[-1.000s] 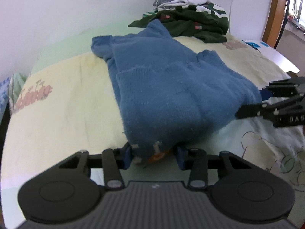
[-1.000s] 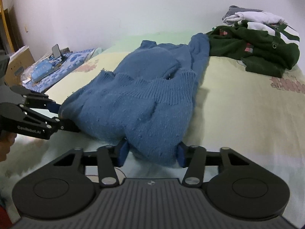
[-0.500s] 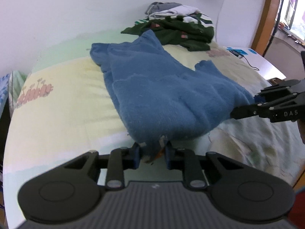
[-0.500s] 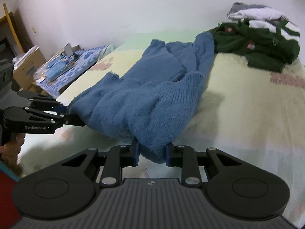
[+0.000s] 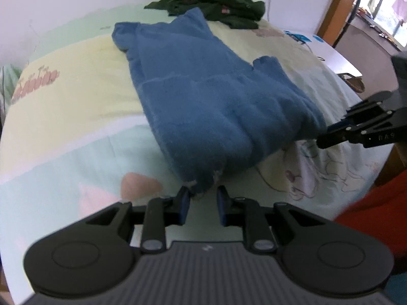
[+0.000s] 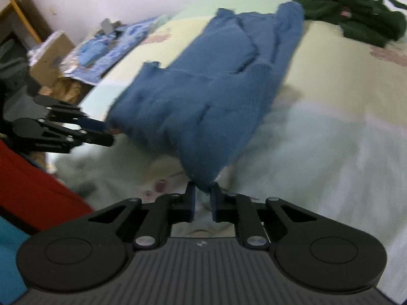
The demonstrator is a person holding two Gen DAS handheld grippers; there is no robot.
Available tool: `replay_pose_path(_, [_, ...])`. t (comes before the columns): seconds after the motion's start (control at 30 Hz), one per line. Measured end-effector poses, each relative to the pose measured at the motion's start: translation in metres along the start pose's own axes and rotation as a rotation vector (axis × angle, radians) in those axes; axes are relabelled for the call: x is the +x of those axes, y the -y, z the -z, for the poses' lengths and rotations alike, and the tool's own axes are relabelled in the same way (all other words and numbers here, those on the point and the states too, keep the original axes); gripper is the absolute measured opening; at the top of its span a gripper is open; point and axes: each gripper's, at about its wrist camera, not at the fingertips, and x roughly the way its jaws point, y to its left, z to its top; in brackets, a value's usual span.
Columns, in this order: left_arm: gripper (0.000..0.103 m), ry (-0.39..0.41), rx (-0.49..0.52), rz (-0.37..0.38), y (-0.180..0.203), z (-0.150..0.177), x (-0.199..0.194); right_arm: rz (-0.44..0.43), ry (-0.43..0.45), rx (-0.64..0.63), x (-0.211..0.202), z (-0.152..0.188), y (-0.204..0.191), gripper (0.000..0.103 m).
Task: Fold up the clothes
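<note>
My left hand-held gripper has its jaws nearly together, with a frayed corner of the blue sweater between the blue pads; the hem there is lifted off the bed; the pads look to be pressing the cloth, though the picture is blurred. My right hand-held gripper is closing its jaws on the sweater's other near corner, which hangs down to a point between the pads and is pinched there; in the left view that gripper reaches in from the right edge and meets the sweater's side. The sweater lies lengthwise on the bed, its far end flat on the pale yellow and green sheet, its near end raised between my two grippers. Beyond it, at the far end of the bed by the wall, sits a heap of dark green clothes with white and grey ones on top. A red sleeve shows at the edge of the right view.
</note>
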Motion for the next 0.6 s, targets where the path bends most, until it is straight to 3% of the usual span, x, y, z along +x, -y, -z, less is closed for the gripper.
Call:
replay_pose_path(0.1, [0.016, -0.005, -0.007, -0.005, -0.007, -0.001, -0.001, 0.001, -0.003, 0.039, -0.001, -0.002, 0.006, 0.016])
replay_pose_path(0.2, [0.017, 0.012, -0.018, 0.004, -0.016, -0.003, -0.015, -0.011, 0.062, 0.082, -0.023, -0.007, 0.012, 0.022])
replay_pose_path(0.27, [0.022, 0.033, -0.038, 0.017, -0.024, -0.007, -0.024, -0.028, 0.125, 0.132, -0.033, -0.012, 0.019, 0.039])
replay_pose_path(0.3, [0.026, 0.045, -0.052, 0.028, -0.028, -0.01, -0.028, -0.033, 0.162, 0.158, -0.036, -0.016, 0.022, 0.043])
replay_pose_path(0.33, [0.037, 0.062, -0.069, 0.035, -0.031, -0.015, -0.03, -0.038, 0.198, 0.184, -0.038, -0.02, 0.026, 0.049])
replay_pose_path(0.37, [0.045, 0.081, -0.072, 0.032, -0.033, -0.02, -0.028, -0.032, 0.207, 0.187, -0.032, -0.026, 0.027, 0.051])
replay_pose_path(0.47, [0.054, 0.116, -0.084, 0.023, -0.036, -0.035, -0.016, -0.008, 0.218, 0.185, -0.009, -0.042, 0.028, 0.051])
replay_pose_path(0.6, [0.054, 0.096, -0.139, 0.042, -0.04, -0.049, 0.016, -0.004, 0.219, 0.19, 0.019, -0.057, 0.029, 0.054])
